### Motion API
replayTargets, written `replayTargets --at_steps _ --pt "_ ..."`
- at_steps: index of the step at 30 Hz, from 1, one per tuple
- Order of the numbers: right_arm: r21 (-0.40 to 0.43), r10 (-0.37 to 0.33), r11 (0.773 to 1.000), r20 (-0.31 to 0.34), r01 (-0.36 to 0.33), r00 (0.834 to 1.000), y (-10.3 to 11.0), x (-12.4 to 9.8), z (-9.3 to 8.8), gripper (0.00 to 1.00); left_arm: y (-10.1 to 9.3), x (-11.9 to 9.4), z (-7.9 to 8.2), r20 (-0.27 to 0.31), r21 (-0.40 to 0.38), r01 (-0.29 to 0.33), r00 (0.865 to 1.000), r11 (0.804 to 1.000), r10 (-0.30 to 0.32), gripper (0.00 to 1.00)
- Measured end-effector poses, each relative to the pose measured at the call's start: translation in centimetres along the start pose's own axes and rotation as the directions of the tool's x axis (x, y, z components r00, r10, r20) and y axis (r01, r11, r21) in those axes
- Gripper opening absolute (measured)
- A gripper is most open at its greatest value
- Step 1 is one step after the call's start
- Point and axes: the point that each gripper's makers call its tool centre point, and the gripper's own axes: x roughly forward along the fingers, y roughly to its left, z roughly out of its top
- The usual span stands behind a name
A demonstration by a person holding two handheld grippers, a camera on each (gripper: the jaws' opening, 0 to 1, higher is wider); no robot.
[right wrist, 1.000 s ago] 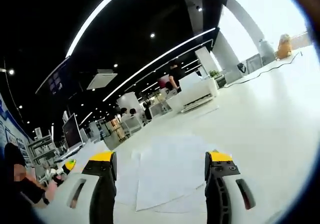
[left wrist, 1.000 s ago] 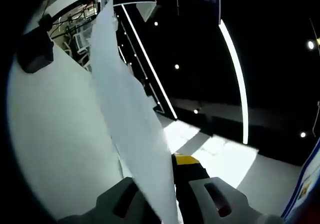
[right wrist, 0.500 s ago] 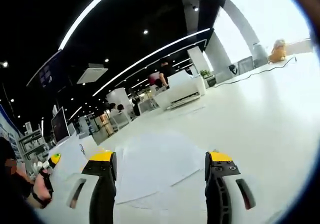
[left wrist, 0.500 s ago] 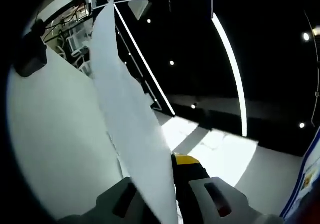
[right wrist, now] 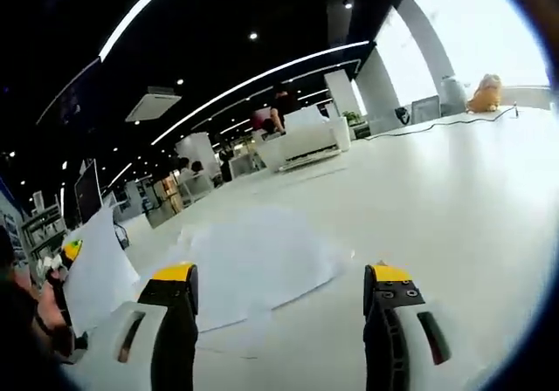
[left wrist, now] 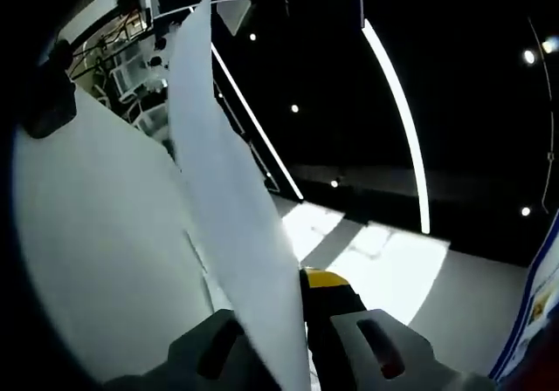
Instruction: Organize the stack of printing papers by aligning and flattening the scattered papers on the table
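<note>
counter point(right wrist: 454, 199): broad white surface running away from the right hand-held gripper toward a bright window wall; its far edge carries a black cable and an orange soft toy point(right wrist: 486, 93) at the far right corner.

scattered papers point(right wrist: 253, 260): white sheets lying flat on the counter, overlapping loosely with their edges out of line, just ahead of the right hand-held gripper's jaws and nearer the left jaw than the right. One smaller sheet edge pokes out toward the near edge of the counter, between the jaws.

lifted sheet point(left wrist: 231, 225): a long white sheet held up off the counter, rising edge-on from the left hand-held gripper's jaws toward the ceiling lights. In the right gripper view the same sheet point(right wrist: 96, 273) stands at the left side of the counter, apart from the flat pile.

left hand-held gripper point(left wrist: 293, 321): jaws closed narrow, pinching the lower end of the lifted sheet between a grey jaw and a yellow-tipped black one. In the right gripper view it sits at the far left point(right wrist: 70, 256), yellow tip just beside the sheet.

right hand-held gripper point(right wrist: 278, 277): jaws spread wide, nothing between them, hovering low over the counter with the flat papers just beyond the tips.

person's hand: partly visible at the far left of the right gripper view, too dark to tell more.
</note>
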Motion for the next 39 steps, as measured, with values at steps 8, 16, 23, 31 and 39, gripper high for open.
replayTargets --at_steps 8,16,23,31,39 --pt "-0.016 -0.017 1.0 0.007 0.018 1.0 -0.8 0.6 0.3 0.74 0.0 0.1 -0.1 0.001 0.007 -0.002 1.0 1.0 0.002 0.06" --pt "-0.016 -0.021 1.0 -0.007 0.021 1.0 -1.2 1.3 0.2 0.76 0.2 0.1 -0.1 -0.002 -0.005 -0.004 1.0 1.0 0.004 0.06" --pt "-0.032 -0.039 0.999 -0.037 0.038 0.999 -1.6 1.6 -0.2 0.78 0.2 0.1 -0.2 -0.003 -0.003 -0.006 1.0 1.0 0.006 0.06" --pt "-0.058 -0.053 0.997 -0.045 0.05 0.998 -1.7 1.7 -0.4 0.78 0.1 0.1 -0.3 -0.01 -0.001 -0.006 1.0 1.0 0.006 0.06" --pt "-0.092 -0.053 0.995 -0.07 0.047 0.996 -1.6 2.2 -0.8 0.78 -0.1 0.1 -0.6 -0.019 0.008 -0.001 1.0 1.0 0.001 0.06"
